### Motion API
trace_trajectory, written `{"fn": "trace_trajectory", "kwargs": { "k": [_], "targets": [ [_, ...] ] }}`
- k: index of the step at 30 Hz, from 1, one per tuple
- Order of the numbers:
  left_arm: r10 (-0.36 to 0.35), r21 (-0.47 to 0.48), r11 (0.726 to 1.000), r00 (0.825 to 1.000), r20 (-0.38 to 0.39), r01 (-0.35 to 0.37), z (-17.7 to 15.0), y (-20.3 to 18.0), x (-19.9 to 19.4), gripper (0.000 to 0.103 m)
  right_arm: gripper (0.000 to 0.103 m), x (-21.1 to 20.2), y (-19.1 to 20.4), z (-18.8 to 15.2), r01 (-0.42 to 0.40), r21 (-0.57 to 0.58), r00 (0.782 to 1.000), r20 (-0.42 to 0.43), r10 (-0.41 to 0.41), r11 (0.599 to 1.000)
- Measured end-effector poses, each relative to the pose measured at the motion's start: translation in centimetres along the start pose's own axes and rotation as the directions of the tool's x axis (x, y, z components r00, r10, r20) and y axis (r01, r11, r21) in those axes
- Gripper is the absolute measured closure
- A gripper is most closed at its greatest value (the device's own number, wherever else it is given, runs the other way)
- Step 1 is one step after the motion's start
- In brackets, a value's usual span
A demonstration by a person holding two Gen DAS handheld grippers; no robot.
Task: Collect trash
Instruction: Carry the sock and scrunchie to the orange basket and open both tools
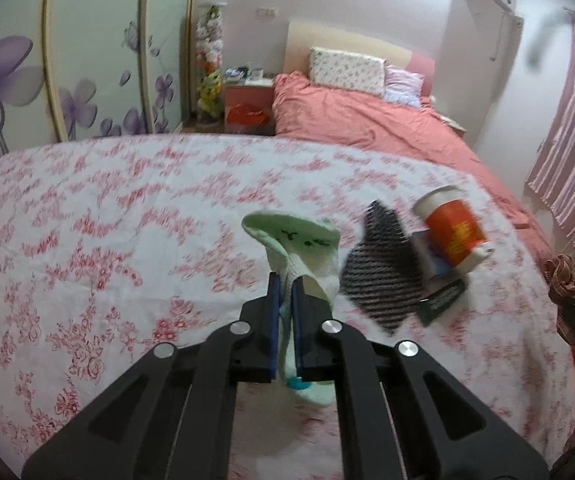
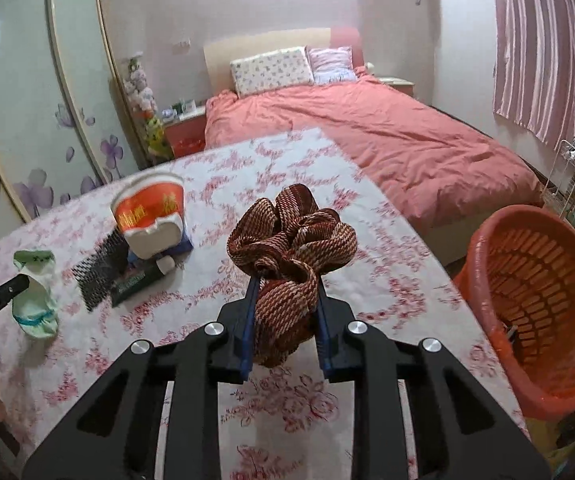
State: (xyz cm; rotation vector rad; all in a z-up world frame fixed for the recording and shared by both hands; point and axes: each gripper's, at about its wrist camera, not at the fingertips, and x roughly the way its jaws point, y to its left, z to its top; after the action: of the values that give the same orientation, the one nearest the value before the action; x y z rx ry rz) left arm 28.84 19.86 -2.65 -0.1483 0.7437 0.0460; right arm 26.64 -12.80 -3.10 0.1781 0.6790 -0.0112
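Observation:
My left gripper [image 1: 286,285] is shut on a pale green sock [image 1: 301,246], held above the floral tablecloth [image 1: 127,208]; the sock also shows in the right wrist view [image 2: 33,294]. My right gripper [image 2: 285,286] is shut on a bunched brown woven cloth [image 2: 291,240], seen at the right edge of the left wrist view [image 1: 567,276]. A red and white paper cup [image 1: 453,226] lies on its side next to a black striped cloth [image 1: 383,272], a blue box [image 1: 427,256] and a dark green packet [image 1: 443,298]. The cup also shows in the right wrist view [image 2: 151,212].
An orange plastic basket [image 2: 535,304] stands off the table's right edge. Behind the table is a bed with a pink cover [image 2: 367,132]. A wardrobe with purple flowers [image 1: 67,80] and a bedside table [image 1: 247,100] are to the left.

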Motion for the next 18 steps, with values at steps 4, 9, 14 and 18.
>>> {"fn": "trace_trajectory", "kwargs": {
  "k": [4,9,14,18],
  "targets": [
    [-0.070,0.021,0.997,0.997,0.041,0.069,0.5,-2.5,-2.7,0.096,0.078,-2.2,-0.9,0.3,-0.012,0.015,0.998,0.059,0.011,1.000],
    [-0.159,0.084,0.985,0.983,0.086,0.152,1.0,-6.9,-6.0,0.096,0.078,-6.2,-2.5,0.8,-0.003,0.038,0.986,0.165,-0.003,0.999],
    [-0.258,0.157,0.958,0.960,0.111,0.239,1.3,-12.4,-9.3,0.096,0.078,-9.1,-4.0,1.1,0.041,0.041,0.966,0.253,-0.050,0.998],
    [-0.330,0.226,0.927,0.938,0.108,0.301,1.0,-17.1,-11.0,0.096,0.078,-10.6,-5.7,1.2,0.082,0.050,0.953,0.290,-0.093,0.995]
  ]
}}
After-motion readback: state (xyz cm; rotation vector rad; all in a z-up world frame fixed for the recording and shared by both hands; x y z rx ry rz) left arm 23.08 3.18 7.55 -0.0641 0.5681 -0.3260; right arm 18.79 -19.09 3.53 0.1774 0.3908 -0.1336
